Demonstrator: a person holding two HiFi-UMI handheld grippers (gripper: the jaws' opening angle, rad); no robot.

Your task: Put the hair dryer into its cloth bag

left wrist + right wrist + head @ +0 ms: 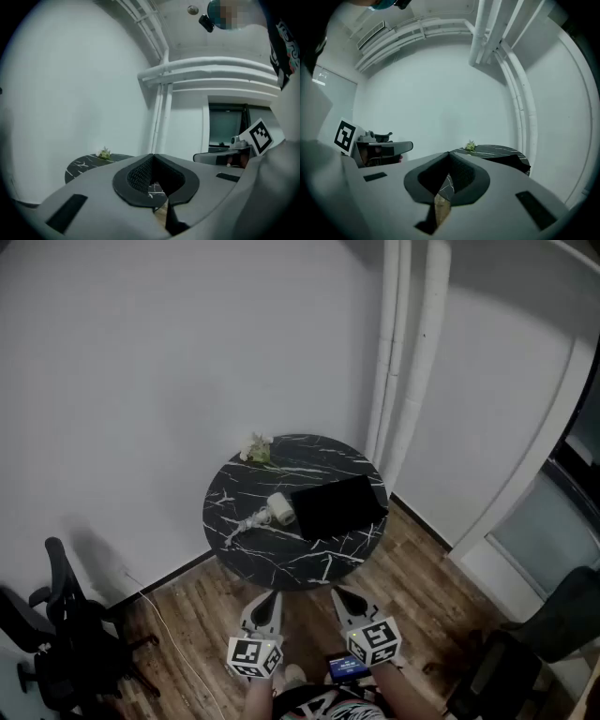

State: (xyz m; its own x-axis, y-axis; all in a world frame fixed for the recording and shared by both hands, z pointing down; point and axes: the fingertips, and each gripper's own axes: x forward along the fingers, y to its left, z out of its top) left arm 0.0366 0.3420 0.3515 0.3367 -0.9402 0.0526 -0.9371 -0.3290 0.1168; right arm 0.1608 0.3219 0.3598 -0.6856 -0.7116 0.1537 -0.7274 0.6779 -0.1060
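A small white hair dryer (pixel 278 508) lies on the round black marble table (pixel 281 563), its cord bunched to the left (pixel 246 523). Just right of it lies the black cloth bag (pixel 336 505), flat on the tabletop; its edge shows in the right gripper view too (pixel 519 161). Both grippers hang side by side in front of the table, well short of it. My left gripper (pixel 270 600) is shut with nothing in it (pixel 153 157). The right gripper (pixel 343 597) is likewise shut and empty (pixel 449 154).
A small bunch of flowers (pixel 256 448) sits at the table's far edge. White pipes (pixel 405 362) run up the wall behind. A black office chair (pixel 66 624) stands at the left and a dark chair (pixel 562 615) at the right, on a wooden floor.
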